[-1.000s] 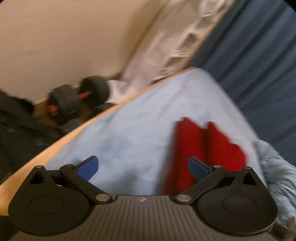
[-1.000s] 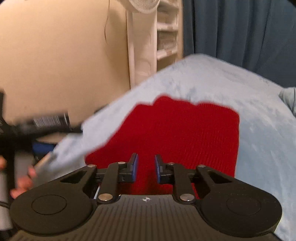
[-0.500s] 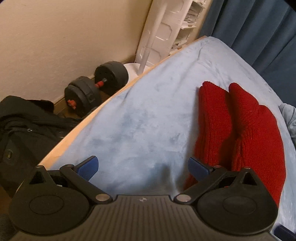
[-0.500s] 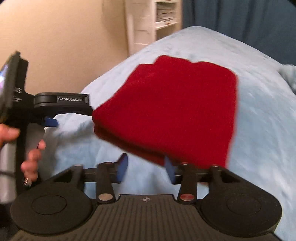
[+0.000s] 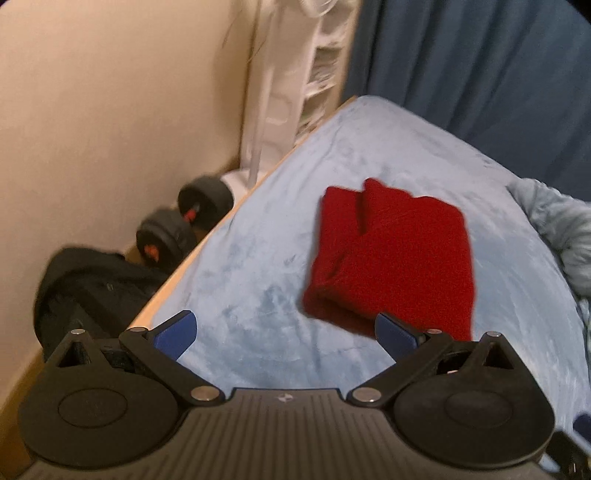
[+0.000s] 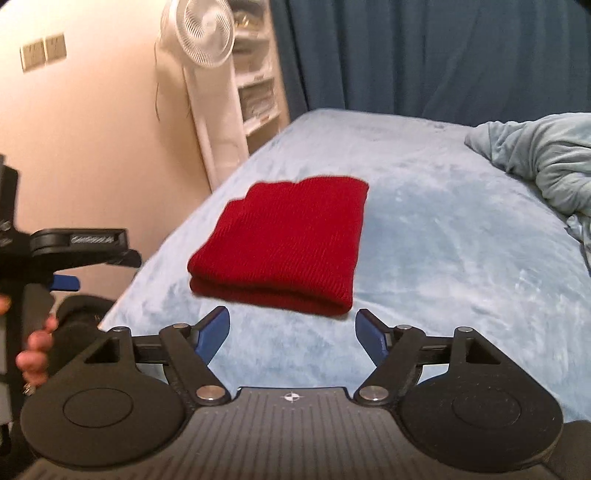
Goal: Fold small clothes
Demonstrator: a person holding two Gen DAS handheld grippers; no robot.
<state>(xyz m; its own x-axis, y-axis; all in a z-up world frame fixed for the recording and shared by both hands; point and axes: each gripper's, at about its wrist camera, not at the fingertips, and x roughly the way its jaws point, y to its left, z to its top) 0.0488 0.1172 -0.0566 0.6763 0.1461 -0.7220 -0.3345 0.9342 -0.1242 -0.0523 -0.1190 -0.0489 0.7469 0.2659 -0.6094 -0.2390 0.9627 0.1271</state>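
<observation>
Bed (image 6: 424,221) w/ pale blue fleece cover fills both views. Far side: dark blue curtain (image 6: 424,55). L of bed: beige wall, white fan (image 6: 207,33) on a stand, white shelf unit (image 6: 258,92) behind it. On floor by bed edge, per left wrist view: dumbbell (image 5: 184,221) w/ black plates, black bag (image 5: 85,280) nearer cam. Crumpled light blue blanket (image 6: 546,158) bunched at R side of bed, well apart from the work area. Nothing lies btwn tongs and the garment.

Red knit (image 6: 284,243) lies folded flat on the bed, two layers showing at its near edge, toe-like ends at the far side; looks like a sock pair but can't be sure.

Right tongs (image 6: 291,332): jaws opening, already wide, nothing btwn them; red knit sits just ahead of the tips, not touching.

Left tongs (image 5: 284,332): wide, empty. Red knit (image 5: 391,254) lies ahead and to the R, its near corner just past the R pad (image 5: 395,334); contact unclear, view blurred.

In right wrist view, left tongs' body (image 6: 74,243) at L edge beside the bed, a hand (image 6: 33,354) on its grip
</observation>
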